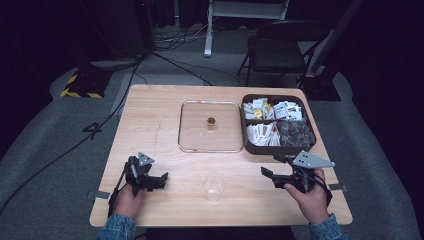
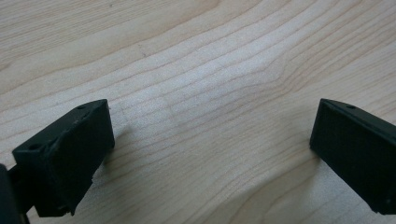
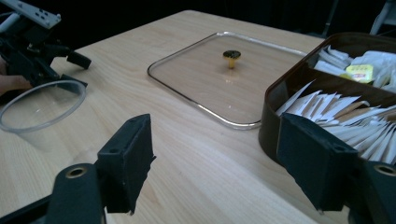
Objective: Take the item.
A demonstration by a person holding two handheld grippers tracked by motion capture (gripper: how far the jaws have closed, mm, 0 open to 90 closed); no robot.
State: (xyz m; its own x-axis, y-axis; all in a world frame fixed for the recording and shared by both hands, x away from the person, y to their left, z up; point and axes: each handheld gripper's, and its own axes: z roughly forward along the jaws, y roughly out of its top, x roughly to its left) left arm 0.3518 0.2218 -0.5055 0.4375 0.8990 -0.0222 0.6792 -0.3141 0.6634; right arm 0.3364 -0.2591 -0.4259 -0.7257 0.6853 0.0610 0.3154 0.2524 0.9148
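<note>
A light wooden table (image 1: 165,120) is seen in the middle of the high view. Near its lower edge, at the lower centre of the frame, a small clear plastic cup (image 1: 214,187) is stood upright between the two grippers and apart from both.

The left gripper (image 1: 161,180) is held at the lower left of the high view by the person's left hand (image 1: 127,200), low over the wood. Its jaws are spread wide with nothing between them; in the left gripper view bare wood grain is seen in the gap.

The right gripper (image 1: 270,171) is held at the lower right of the high view by the right hand (image 1: 312,199), just below the brown box. Its jaws are likewise parted and empty, as is seen in the right gripper view, where the rim of the cup (image 3: 42,105) lies at the left edge of the frame with the other gripper behind it.

In the upper middle of the high view a flat square glass lid with a small gold knob (image 1: 211,126) is laid on the table. A dark brown compartmented box (image 1: 278,124) filled with paper sachets is set just to its right, the two edges close together; whether they touch cannot be told.
</note>
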